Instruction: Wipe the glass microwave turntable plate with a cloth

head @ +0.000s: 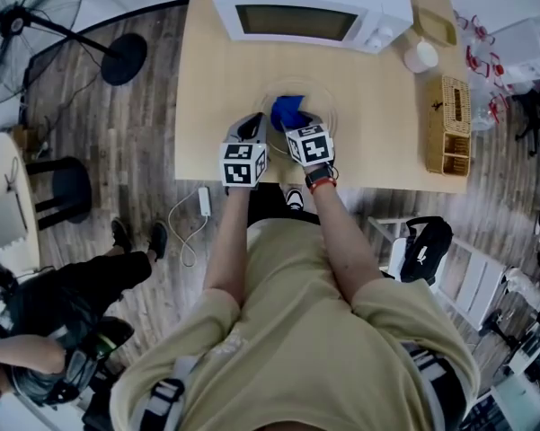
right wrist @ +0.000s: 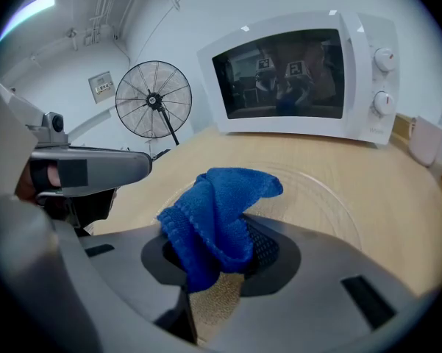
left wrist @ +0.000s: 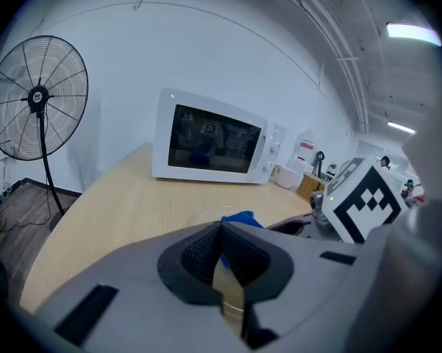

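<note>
The clear glass turntable plate point(head: 329, 99) lies on the wooden table point(head: 214, 97) in front of the microwave point(head: 310, 7). My left gripper point(head: 255, 124) is at the plate's left rim, and in the left gripper view point(left wrist: 221, 230) its jaws are pressed together on that rim. My right gripper point(head: 296, 126) is shut on a bunched blue cloth point(head: 289, 111), holding it over the plate. In the right gripper view the cloth point(right wrist: 221, 212) bulges out of the jaws point(right wrist: 221, 250), with the plate point(right wrist: 331, 204) faintly visible beyond it.
A white cup point(head: 420, 55) and a wicker basket point(head: 447, 124) stand at the table's right side. A standing fan point(head: 22, 25) is on the floor to the left. Another person sits low at the left point(head: 63, 330). The table's near edge is just below the grippers.
</note>
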Available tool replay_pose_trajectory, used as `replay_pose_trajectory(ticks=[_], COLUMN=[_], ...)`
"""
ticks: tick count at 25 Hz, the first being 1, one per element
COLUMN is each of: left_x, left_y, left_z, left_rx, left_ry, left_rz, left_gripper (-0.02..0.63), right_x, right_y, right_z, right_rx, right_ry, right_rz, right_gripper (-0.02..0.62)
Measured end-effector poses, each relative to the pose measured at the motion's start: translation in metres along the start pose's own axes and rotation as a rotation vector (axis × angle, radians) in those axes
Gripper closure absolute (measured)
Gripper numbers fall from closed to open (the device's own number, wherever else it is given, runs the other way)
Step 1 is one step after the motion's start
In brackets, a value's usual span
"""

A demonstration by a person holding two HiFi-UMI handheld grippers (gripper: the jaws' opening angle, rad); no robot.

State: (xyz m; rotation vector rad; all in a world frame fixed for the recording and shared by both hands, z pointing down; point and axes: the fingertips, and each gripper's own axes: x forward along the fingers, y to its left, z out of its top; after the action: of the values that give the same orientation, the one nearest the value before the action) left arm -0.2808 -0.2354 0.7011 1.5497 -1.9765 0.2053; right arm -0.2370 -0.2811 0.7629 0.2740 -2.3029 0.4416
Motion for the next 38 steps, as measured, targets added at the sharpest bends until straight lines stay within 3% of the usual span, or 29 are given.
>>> replay_pose_trajectory(ticks=[20, 38], left_x=[0.025, 0.033], left_y=[-0.053, -0.073], left_z=[-0.001, -0.006], left_rx=[0.055, 0.073], left_ry=[0.023, 0.033], left_rz=[-0.096, -0.153], left_gripper=[0.589, 0.589], right_x=[-0.031, -0.057], right_y=[-0.047, -0.081], right_z=[-0.016, -0.033], right_rx=[0.047, 0.09], right_ry=[0.013, 0.013], right_rz=[-0.086, -0.202], right_gripper=[0.459, 0.459])
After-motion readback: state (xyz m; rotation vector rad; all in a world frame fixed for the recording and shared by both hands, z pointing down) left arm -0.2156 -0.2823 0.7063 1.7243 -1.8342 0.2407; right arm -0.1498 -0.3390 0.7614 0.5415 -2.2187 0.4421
